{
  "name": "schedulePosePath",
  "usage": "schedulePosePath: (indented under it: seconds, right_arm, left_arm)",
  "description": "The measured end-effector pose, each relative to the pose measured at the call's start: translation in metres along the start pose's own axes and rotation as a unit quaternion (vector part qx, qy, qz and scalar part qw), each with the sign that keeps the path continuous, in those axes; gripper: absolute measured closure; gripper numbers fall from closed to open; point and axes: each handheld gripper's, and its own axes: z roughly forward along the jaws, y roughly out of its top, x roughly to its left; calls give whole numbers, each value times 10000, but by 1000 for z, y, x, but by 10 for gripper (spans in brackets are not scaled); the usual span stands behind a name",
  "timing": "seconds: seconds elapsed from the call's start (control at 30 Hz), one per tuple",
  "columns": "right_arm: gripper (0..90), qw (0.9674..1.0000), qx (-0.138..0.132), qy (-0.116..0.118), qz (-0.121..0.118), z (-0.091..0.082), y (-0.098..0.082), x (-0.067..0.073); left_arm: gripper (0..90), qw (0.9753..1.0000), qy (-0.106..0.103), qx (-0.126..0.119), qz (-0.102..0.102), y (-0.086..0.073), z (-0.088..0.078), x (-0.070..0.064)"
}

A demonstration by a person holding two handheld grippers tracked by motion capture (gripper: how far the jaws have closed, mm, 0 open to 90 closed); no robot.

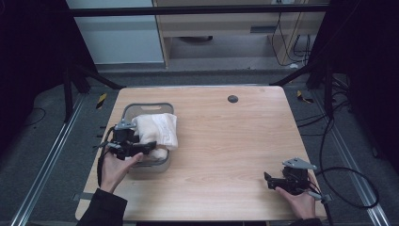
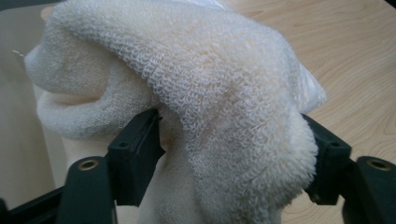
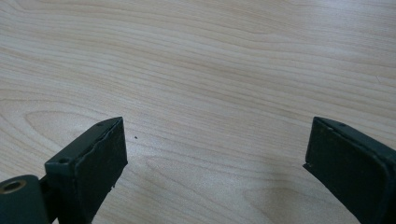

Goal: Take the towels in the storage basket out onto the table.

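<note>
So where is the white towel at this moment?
In the high view the white towel lies at the table's left side, on the grey basket. The left gripper is at its near edge, jaws around a fold of it.

The room is dim around the edges: both sides of the high view sink into near-black, while the worktop (image 1: 226, 141) sits in soft, even light from above. Shadows there are faint, only a weak smudge under the right tool (image 1: 269, 179). That overhead picture is grainy and a bit soft. In the right gripper view the wood grain is sharp and evenly lit, with a pale diffuse shadow between the jaws. In the left gripper view the towel (image 2: 196, 93) shows crisp loops mid-frame, its folds shaded; the background wood blurs.
</note>
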Motion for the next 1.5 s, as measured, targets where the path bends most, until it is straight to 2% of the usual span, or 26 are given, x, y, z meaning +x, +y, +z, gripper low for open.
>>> schedulePosePath:
  seconds: [0.17,0.47,0.57,0.67,0.7,0.73,0.77,0.87,0.9,0.93,1.0,1.03,1.1,1.13,1.23,1.5]
  right_arm:
    - [50,10000,15,-9,-21,1,0,0]
    - [45,10000,65,6,-32,1,0,0]
    - [45,10000,59,1,-28,1,0,0]
    - [45,10000,58,1,-29,1,0,0]
    - [45,10000,59,4,-31,1,0,0]
    - [45,10000,59,4,-31,1,0,0]
    - [45,10000,60,2,-33,1,0,0]
    - [45,10000,60,-3,-33,1,0,0]
    - [45,10000,57,0,-33,1,0,0]
    - [45,10000,61,1,-34,1,0,0]
    - [45,10000,63,0,-34,1,0,0]
    - [45,10000,59,-1,-38,1,0,0]
    - [45,10000,57,-3,-30,1,0,0]
    - [45,10000,56,-3,-34,1,0,0]
    - [45,10000,60,-3,-35,1,0,0]
    - [45,10000,56,-10,-27,2,0,0]
  left_arm:
    - [192,9998,39,151,126,-4,10,-13]
    - [152,9993,41,358,104,-9,26,-20]
    - [215,9990,-28,449,-21,-11,29,-19]
    - [367,9984,-42,569,-34,-12,30,-16]
    - [434,9977,-87,660,-120,-13,32,-14]
    - [471,9977,-87,660,-120,-13,32,-14]
    - [526,9972,-139,703,-234,-16,34,-11]
    - [631,9968,-180,715,-313,-17,35,-7]
    - [631,9968,-178,710,-328,-18,34,-6]
    - [674,9971,-154,680,-309,-18,33,-5]
    - [690,9972,-137,670,-296,-17,31,-4]
    - [713,9980,-71,589,-230,-16,27,-4]
    - [723,9987,6,468,-181,-14,22,-4]
    - [726,9993,61,334,-167,-11,16,-3]
    - [730,9996,125,220,-153,-6,8,0]
    - [734,9991,306,-231,-195,16,-21,11]
